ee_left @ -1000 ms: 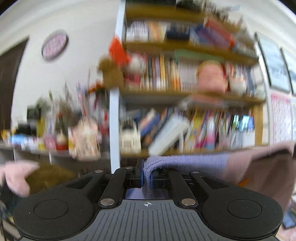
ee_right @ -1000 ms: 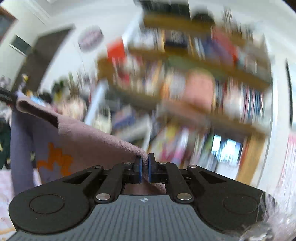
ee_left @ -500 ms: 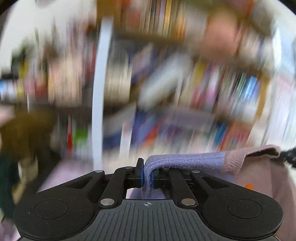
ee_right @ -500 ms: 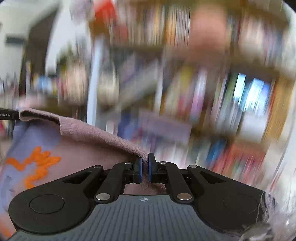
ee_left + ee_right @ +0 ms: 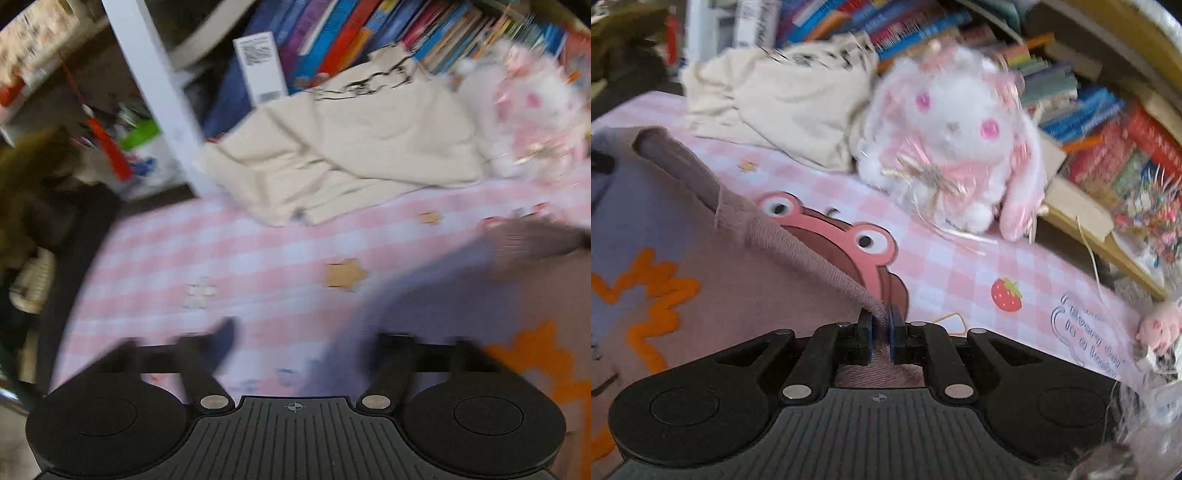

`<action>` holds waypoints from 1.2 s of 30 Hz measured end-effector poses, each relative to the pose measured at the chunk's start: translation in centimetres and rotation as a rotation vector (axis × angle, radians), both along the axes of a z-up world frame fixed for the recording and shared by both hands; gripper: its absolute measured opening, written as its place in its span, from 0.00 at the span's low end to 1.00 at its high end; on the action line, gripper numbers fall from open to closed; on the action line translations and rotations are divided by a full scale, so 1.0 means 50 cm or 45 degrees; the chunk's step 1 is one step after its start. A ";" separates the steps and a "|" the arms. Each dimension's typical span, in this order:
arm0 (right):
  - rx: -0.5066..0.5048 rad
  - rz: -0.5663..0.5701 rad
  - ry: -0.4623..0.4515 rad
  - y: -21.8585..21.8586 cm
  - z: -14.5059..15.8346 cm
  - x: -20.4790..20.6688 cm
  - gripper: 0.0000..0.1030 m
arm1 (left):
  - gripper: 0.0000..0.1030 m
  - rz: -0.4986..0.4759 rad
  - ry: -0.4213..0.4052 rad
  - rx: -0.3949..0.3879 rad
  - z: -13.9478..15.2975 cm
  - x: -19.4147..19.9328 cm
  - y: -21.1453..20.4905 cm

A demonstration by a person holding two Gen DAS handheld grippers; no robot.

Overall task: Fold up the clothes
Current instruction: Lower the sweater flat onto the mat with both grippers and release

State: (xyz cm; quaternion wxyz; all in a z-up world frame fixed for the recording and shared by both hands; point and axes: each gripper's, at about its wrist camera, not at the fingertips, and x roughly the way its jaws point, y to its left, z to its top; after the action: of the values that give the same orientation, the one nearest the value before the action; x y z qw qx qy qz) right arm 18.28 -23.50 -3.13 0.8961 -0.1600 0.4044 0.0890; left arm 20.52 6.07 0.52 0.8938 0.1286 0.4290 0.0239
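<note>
A mauve and lilac sweater with an orange squiggle pattern lies spread on the pink checked cloth. My right gripper is shut on the sweater's ribbed mauve edge. In the left wrist view my left gripper is open, its fingers spread wide and blurred, with the lilac part of the sweater lying by its right finger on the pink checked cloth.
A crumpled cream garment lies at the back of the cloth, also in the right wrist view. A white and pink plush rabbit sits beside it. Shelves of books stand behind. A white post rises at back left.
Both grippers have swung down from facing the bookshelf to the table. The left gripper has opened and let go of the lilac sleeve. The right stays shut on the sweater.
</note>
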 end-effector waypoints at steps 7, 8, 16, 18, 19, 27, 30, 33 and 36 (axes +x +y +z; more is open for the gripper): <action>0.018 -0.025 -0.011 -0.012 -0.035 0.033 0.14 | 0.83 -0.059 -0.114 -0.046 0.027 -0.117 0.015; 0.014 -0.015 -0.005 -0.011 -0.036 0.042 0.14 | 0.83 -0.067 -0.134 -0.058 0.034 -0.140 0.013; -0.045 -0.027 0.027 -0.017 -0.012 0.083 0.64 | 0.83 -0.121 -0.121 -0.048 0.022 -0.299 -0.023; -0.085 -0.029 0.007 -0.017 -0.005 0.082 0.79 | 0.83 -0.129 -0.102 -0.037 0.012 -0.336 -0.032; -0.105 -0.029 -0.003 -0.017 -0.002 0.081 0.80 | 0.82 -0.133 -0.092 -0.032 0.007 -0.355 -0.037; 0.019 0.080 -0.152 0.002 0.054 -0.180 0.81 | 0.52 -0.166 -0.055 0.145 -0.046 -0.398 -0.063; 0.083 0.126 -0.058 0.023 0.047 -0.273 0.80 | 0.43 -0.186 -0.050 0.233 -0.067 -0.397 -0.071; 0.046 0.160 -0.006 0.050 0.026 -0.339 0.75 | 0.28 -0.196 -0.045 0.289 -0.083 -0.388 -0.073; 0.024 0.100 0.041 0.059 0.002 -0.361 0.51 | 0.05 -0.175 -0.048 0.273 -0.084 -0.365 -0.058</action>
State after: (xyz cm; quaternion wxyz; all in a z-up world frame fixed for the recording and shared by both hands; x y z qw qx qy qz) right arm 0.21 -20.56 -3.04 0.8868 -0.1658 0.4113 0.1303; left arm 2.26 3.17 -3.68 0.8823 0.2521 0.3974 0.0108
